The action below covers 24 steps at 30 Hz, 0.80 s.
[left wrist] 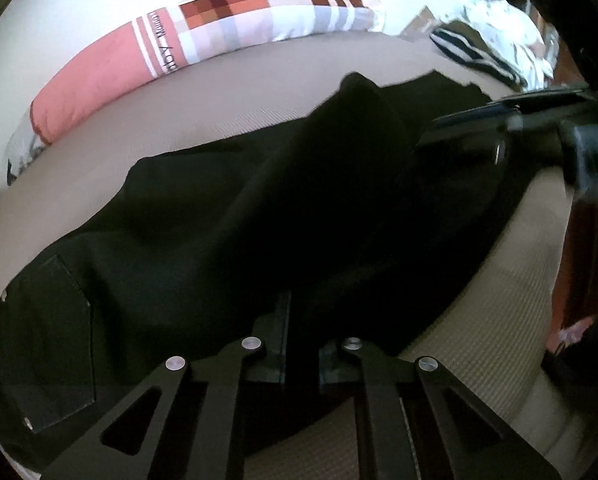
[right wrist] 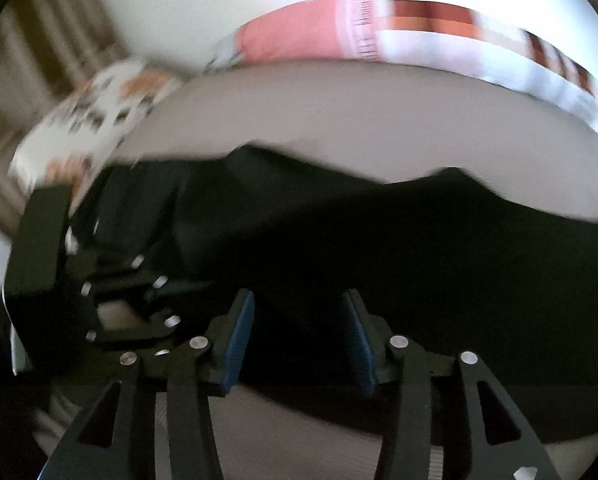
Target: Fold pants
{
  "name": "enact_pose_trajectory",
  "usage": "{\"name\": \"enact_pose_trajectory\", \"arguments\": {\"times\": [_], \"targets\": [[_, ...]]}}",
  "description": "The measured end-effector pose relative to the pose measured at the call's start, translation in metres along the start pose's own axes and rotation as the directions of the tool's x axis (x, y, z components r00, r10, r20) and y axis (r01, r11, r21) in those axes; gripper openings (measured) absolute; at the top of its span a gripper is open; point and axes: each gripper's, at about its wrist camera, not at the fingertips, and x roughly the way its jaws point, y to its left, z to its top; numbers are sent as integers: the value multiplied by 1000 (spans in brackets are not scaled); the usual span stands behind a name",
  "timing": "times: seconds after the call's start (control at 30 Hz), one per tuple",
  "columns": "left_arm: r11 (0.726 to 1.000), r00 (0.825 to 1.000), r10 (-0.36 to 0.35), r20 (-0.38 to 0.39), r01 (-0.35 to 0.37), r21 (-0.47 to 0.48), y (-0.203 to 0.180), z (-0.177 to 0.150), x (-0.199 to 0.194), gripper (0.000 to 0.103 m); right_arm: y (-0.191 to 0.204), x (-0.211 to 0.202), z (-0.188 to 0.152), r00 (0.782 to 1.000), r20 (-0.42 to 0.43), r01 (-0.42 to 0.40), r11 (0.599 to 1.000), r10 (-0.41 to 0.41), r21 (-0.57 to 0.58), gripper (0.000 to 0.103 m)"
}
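The left tool [left wrist: 295, 320] is being kept clenched on a fold of the black pants [left wrist: 227, 216], the dark cloth being pinched between pads that are nearly meeting; the fabric is being drawn up into a ridge from that grip, presumably so that one layer can be carried over another. The right tool [right wrist: 301, 334] is being held released, its blue pads [right wrist: 241, 336] standing apart with dark cloth lying between and beneath them but not being squeezed; in the left wrist view it is being seen only as a blurred dark shape at the far right end of the pants. The pants are being spread across the beige bed [left wrist: 227, 112], a back pocket [left wrist: 55, 340] showing flat on the part nearest the left tool, which suggests the waist end is being handled there. Beyond the pants, along the bed's far edge, a pink and checked pillow [left wrist: 111, 60] is lying against the white wall; beside the pants' far right corner, striped and pale laundry [left wrist: 491, 44] is being left in a heap. The fold is judged to be only beginning.
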Motion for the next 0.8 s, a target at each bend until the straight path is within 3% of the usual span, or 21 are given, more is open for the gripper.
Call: {"name": "enact_pose_trajectory", "arguments": {"times": [0.1,0.27,0.47,0.6,0.7,0.8], "targets": [[1000,1000,-12,13,12,-27,3,1,-4,10,-56,-14,6,1000,16,-22,971,19,236,44],[997,999,-32,34,35,-66,7,3,-8,10,-134,-23,-26,992,3,-103,819,123,565,45],[994,997,-47,66,53,-99,11,6,-17,10,-145,-12,-61,969,13,-191,712,248,676,45],[991,995,-59,77,68,-118,14,7,-20,10,-144,-1,-61,955,69,-253,673,288,695,45],[991,996,-56,72,64,-118,12,5,-20,10,-157,-3,-57,965,137,-255,666,225,701,42],[990,997,-52,65,60,-124,11,4,-18,10,-185,-16,-55,976,198,-204,672,87,712,32]]}}
